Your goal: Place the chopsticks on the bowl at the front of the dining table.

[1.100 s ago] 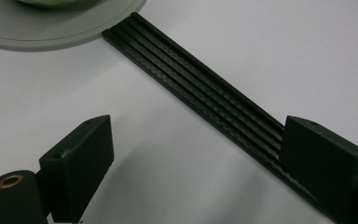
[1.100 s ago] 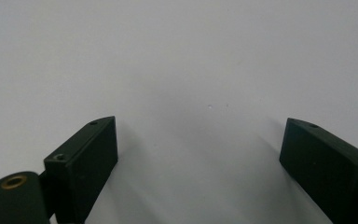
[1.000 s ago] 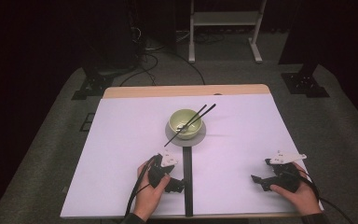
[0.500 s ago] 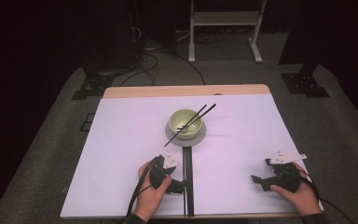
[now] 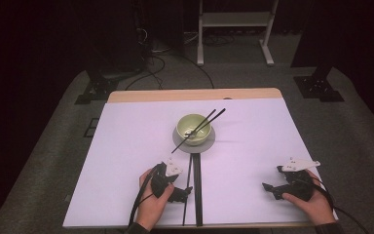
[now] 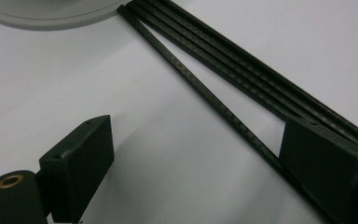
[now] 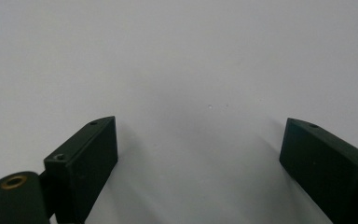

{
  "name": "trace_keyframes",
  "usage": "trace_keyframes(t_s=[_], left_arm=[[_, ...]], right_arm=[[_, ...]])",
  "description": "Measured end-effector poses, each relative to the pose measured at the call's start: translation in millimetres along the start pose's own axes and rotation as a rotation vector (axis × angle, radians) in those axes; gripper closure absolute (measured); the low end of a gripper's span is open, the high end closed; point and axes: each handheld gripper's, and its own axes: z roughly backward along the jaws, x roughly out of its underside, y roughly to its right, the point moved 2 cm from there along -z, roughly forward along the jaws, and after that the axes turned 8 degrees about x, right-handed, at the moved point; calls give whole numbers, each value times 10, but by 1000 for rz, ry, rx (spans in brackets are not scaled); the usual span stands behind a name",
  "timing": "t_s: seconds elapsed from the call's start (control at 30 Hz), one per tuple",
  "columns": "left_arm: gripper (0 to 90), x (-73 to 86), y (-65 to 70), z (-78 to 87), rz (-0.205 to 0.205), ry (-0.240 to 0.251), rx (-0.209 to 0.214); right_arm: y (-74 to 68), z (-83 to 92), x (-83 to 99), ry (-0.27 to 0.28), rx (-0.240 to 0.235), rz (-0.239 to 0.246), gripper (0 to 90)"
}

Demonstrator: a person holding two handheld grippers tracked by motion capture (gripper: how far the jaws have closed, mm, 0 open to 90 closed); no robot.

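High view: left gripper (image 5: pixel 187 191) is lying low, jaws wide, by the chopsticks (image 5: pixel 193 187); right gripper (image 5: pixel 268 187) is gaping over bare table (image 5: pixel 126 161) near the front edge.

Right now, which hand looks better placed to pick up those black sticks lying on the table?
Left: its gripper lies open beside the black sticks; the right gripper is far off.

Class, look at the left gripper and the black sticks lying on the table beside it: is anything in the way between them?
Nothing visible. The left gripper is open and low over the bare table. The loose stick already runs under its right jaw, with the other sticks just beyond.
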Motion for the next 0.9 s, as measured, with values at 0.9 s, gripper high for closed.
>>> trace_keyframes(t_s=[0.9], left_arm=[[90, 79, -168, 116, 16, -9, -13]], right_arm=[[0, 0, 0, 0, 0, 0, 99]])
